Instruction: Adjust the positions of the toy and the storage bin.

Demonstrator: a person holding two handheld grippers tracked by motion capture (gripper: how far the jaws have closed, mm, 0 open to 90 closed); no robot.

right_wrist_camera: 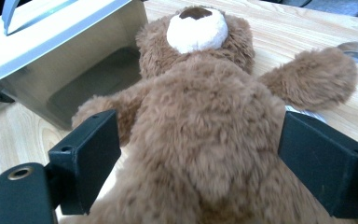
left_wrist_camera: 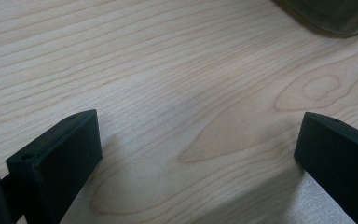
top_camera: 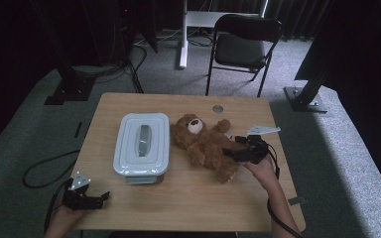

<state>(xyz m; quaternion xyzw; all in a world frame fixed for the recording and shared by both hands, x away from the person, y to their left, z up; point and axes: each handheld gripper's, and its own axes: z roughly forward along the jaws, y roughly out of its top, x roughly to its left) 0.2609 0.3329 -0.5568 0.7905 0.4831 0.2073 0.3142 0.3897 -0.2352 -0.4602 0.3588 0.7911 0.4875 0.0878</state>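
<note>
R gripper (top_camera: pixel 239 151) straddles teddy bear (top_camera: pixel 204 142), jaws wide apart, not yet closed.
Bear lies on its back mid-bench (top_camera: pixel 188 198), just R of lidded box (top_camera: pixel 143 144); long axis runs head-far-L to legs-near-R, torso between R jaws. L gripper (top_camera: pixel 93 198) spread over bare wood, well apart at near-L corner.
</note>
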